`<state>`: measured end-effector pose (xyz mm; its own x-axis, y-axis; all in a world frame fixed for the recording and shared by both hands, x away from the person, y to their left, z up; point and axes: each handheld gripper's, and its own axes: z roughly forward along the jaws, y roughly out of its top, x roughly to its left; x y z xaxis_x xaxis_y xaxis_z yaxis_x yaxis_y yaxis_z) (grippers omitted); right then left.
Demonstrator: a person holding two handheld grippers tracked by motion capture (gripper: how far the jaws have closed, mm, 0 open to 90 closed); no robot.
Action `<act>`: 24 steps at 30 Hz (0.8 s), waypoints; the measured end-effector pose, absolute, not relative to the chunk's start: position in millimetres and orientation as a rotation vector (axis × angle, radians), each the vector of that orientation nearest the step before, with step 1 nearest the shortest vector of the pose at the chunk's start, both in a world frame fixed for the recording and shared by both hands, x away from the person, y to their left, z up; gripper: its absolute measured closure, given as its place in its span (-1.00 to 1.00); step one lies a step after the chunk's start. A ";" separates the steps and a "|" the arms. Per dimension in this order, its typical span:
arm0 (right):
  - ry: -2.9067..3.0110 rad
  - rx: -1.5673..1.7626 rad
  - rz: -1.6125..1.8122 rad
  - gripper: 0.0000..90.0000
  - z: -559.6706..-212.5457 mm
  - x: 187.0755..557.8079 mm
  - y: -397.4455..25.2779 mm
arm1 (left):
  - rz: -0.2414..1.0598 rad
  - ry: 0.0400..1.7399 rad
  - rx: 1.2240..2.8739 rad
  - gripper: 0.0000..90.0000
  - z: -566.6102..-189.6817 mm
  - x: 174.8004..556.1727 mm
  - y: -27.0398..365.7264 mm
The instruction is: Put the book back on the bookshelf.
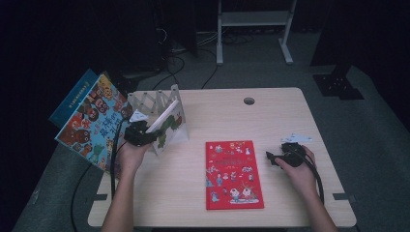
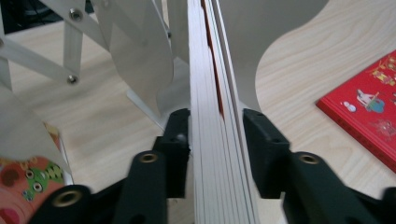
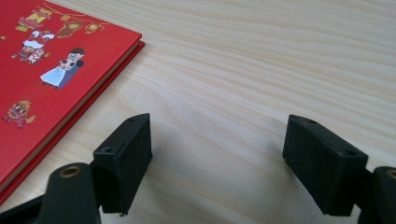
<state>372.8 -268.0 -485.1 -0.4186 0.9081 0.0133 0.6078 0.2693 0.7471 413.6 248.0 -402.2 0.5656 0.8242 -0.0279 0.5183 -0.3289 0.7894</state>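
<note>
A white picture book (image 1: 169, 121) stands on edge at the front slot of a white folding rack (image 1: 147, 101), leaning right. My left gripper (image 1: 145, 135) is shut on its near edge; in the left gripper view the page block (image 2: 215, 93) runs up between the two black jaws of that gripper (image 2: 216, 126), and the rack's slats (image 2: 135, 51) stand just behind. A red picture book (image 1: 234, 174) lies flat mid-table. My right gripper (image 1: 271, 157) rests open just right of it, nothing between its jaws (image 3: 217, 154), with the red cover (image 3: 46, 70) at the left.
A blue book with owl pictures (image 1: 92, 121) leans on the rack's left side, overhanging the table's left edge, and its corner (image 2: 23, 177) is near my left jaw. The wooden table (image 1: 280, 116) has a cable hole (image 1: 249, 101) at the back. Cables and a stand lie on the floor beyond.
</note>
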 end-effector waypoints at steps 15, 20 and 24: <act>2.126 1.370 0.965 -0.49 -485.1 372.8 -267.9 | 0.485 1.041 2.072 0.05 -397.6 384.4 270.8; 2.126 1.370 0.965 -0.49 -485.1 372.8 -267.9 | 0.491 1.038 2.111 0.12 -396.9 376.0 278.1; 2.126 1.370 0.965 -0.49 -485.1 372.8 -267.9 | 0.473 1.018 2.127 0.28 -399.0 375.4 280.5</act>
<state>372.8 -267.9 -485.1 -0.4186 0.9081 0.0133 0.6077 0.2692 0.7472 375.4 280.5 -399.0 0.6210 0.7836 0.0181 0.5196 -0.4288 0.7390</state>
